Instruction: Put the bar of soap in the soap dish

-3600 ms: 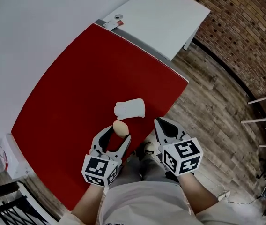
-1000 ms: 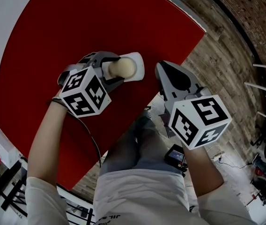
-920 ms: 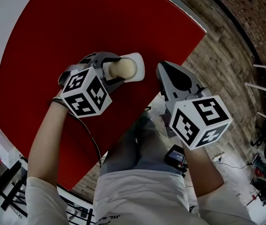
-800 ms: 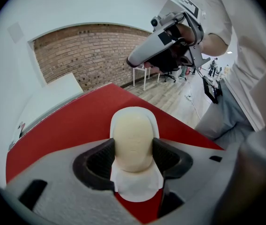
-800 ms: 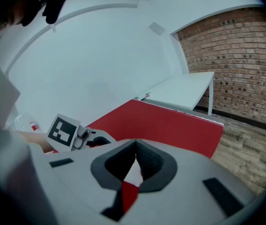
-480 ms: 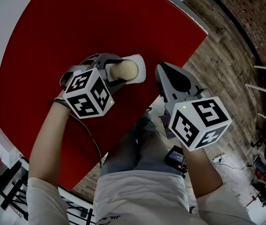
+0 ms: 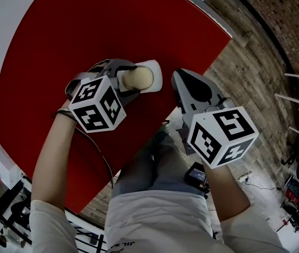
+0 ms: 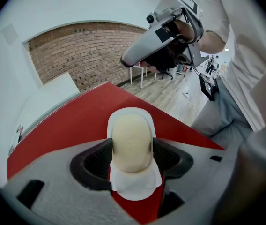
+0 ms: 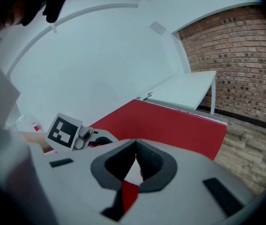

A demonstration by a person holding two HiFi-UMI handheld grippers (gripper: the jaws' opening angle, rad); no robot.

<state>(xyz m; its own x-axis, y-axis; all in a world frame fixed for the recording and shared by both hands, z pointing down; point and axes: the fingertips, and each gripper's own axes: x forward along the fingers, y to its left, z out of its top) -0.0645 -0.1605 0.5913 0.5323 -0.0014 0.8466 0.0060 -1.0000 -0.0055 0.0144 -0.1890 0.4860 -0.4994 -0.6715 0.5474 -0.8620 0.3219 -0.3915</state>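
Between the jaws of the left claw sits the bar of soap, clamped on both sides, directly over the white soap dish on the red tabletop; contact with the dish not discernible. Right claw alongside: jaws together, empty.

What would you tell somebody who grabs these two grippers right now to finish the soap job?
Left gripper: shut on the bar of soap, holding it right over the white soap dish on the red table.
Right gripper: shut, empty, off to the side near the table's edge.
Done: soap picked up and at the dish.
Left: open the left jaws so the soap rests in the dish, then pull away.
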